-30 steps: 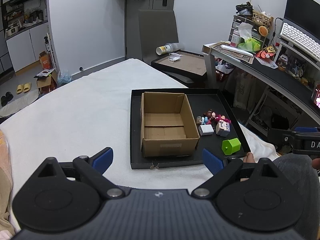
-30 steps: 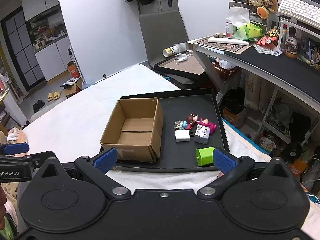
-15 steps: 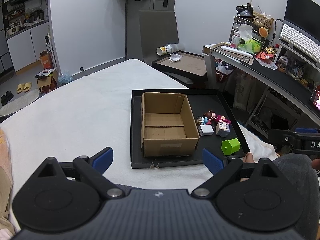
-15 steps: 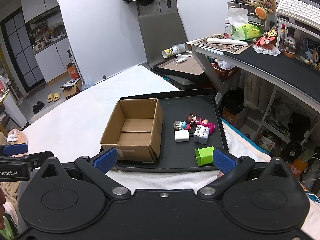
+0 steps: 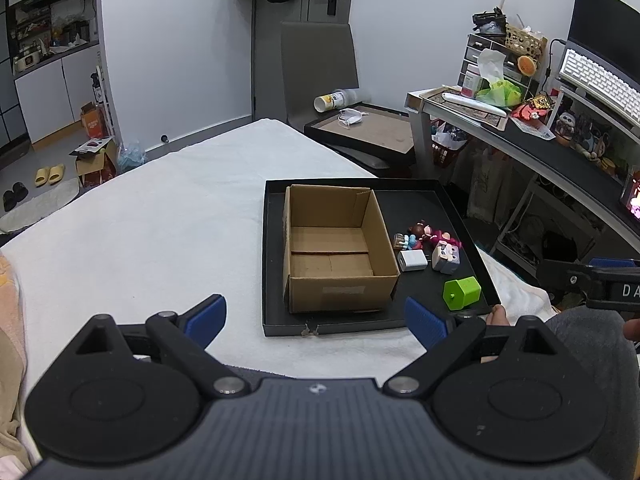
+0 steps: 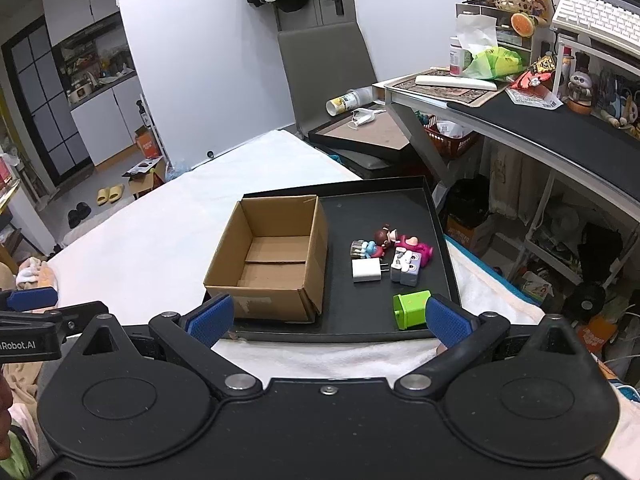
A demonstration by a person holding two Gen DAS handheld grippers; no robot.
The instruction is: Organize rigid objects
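An empty open cardboard box (image 5: 336, 252) (image 6: 272, 264) stands on the left half of a black tray (image 5: 276, 320) (image 6: 400, 200) on a white cloth. To its right on the tray lie a white charger (image 5: 412, 261) (image 6: 366, 270), a doll figure (image 5: 430, 234) (image 6: 400, 240), a small blue figure (image 6: 366, 249), a lilac block toy (image 5: 446, 257) (image 6: 406, 268) and a green block (image 5: 462, 293) (image 6: 410, 309). My left gripper (image 5: 316, 316) is open and empty, short of the tray's near edge. My right gripper (image 6: 328, 316) is open and empty over the tray's near edge.
A desk (image 6: 520, 116) with clutter and a keyboard (image 6: 596, 20) runs along the right. A grey chair (image 5: 320, 64) and a second tray (image 5: 368, 128) stand behind the table. The white cloth (image 5: 160, 216) spreads left of the tray.
Both grippers have barely moved; the right view has crept slightly closer to the tray. Nothing on the tray has changed.
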